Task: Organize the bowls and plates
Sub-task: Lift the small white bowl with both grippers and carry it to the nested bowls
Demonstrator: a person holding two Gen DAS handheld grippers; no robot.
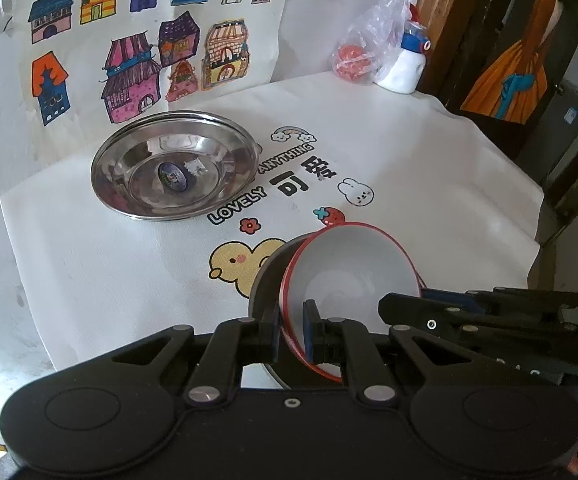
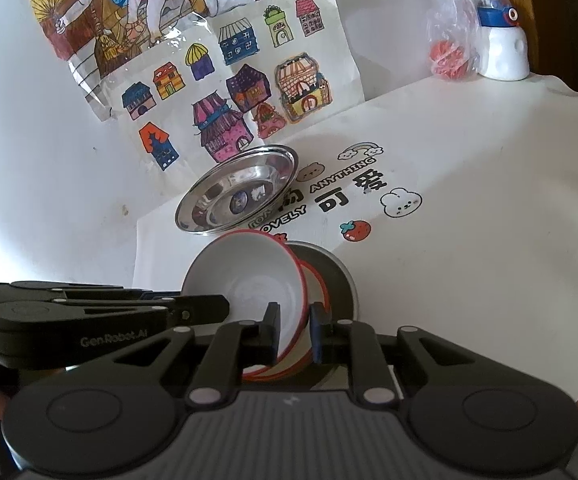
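Note:
A white bowl with a red rim (image 1: 353,272) (image 2: 245,280) is tilted on its side near the table's front. My left gripper (image 1: 293,332) is shut on its near rim, one finger inside and one outside. My right gripper (image 2: 295,332) is shut on the rim from the other side. Each gripper shows in the other's view: the right gripper (image 1: 421,296) and the left gripper (image 2: 225,306). A second red rim (image 2: 323,284) and a grey metal bowl (image 2: 347,280) (image 1: 265,280) sit right behind the held bowl. Shiny steel plates (image 1: 173,164) (image 2: 237,196) lie stacked farther back by the wall.
A white tablecloth (image 1: 429,168) with cartoon prints covers the table. At the back right are a plastic bag with a red ball (image 1: 353,60) (image 2: 449,56) and a white bottle with a blue lid (image 1: 405,64) (image 2: 501,48). House drawings (image 1: 137,52) hang on the wall. The table's right edge (image 1: 537,216) drops off.

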